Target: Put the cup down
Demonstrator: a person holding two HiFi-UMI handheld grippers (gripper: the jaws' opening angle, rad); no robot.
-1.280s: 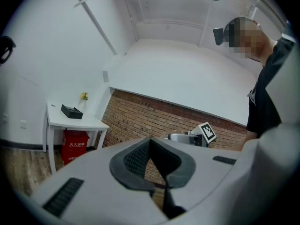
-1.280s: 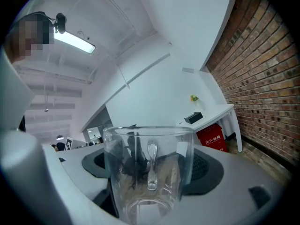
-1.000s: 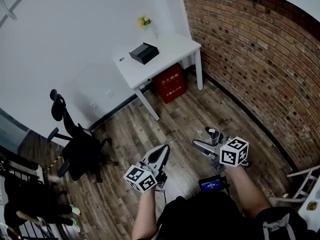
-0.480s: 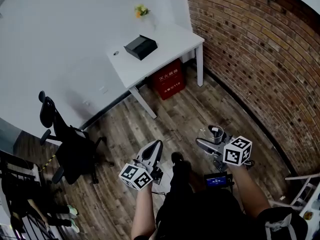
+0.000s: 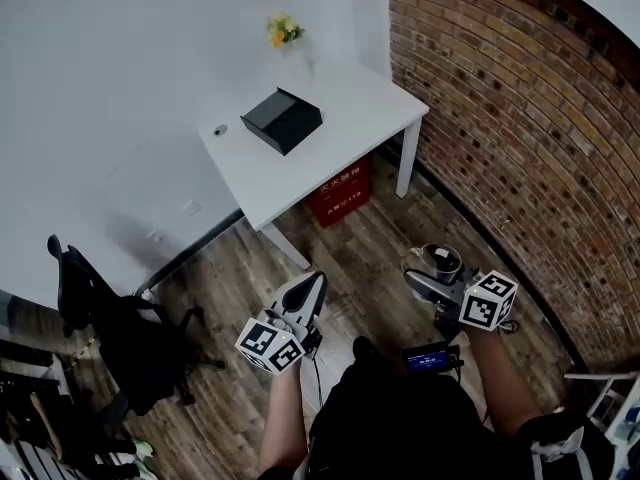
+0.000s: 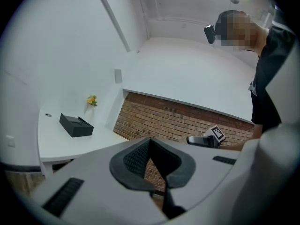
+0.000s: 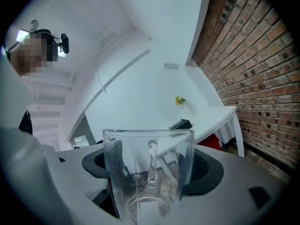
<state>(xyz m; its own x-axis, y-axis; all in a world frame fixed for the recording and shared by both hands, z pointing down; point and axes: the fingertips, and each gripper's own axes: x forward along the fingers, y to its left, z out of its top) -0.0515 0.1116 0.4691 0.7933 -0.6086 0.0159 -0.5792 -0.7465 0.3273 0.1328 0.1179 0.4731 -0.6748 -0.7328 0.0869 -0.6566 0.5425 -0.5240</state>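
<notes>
My right gripper [image 5: 430,274] pinches the one glass cup [image 7: 148,168] in the air over the floor, near the one table [image 5: 345,158] bearing one black box [image 5: 282,120]. My left gripper [image 5: 312,286] has its jaws pressed together, empty.

One cup [image 7: 149,172], one table [image 5: 345,118], one box [image 5: 283,121]

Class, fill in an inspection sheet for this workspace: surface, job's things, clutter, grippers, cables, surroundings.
Surface: white table, in the corner, ahead of the person.
Job's things: glass cup, upright, carried above the floor.
Clutter: black box and yellow flowers on the table; red box beneath.
Grippers: right gripper shut on the glass cup; left gripper shut, empty.
Cables: thin cable below the left gripper.
Surroundings: brick wall right, office chair left, wood floor.
</notes>
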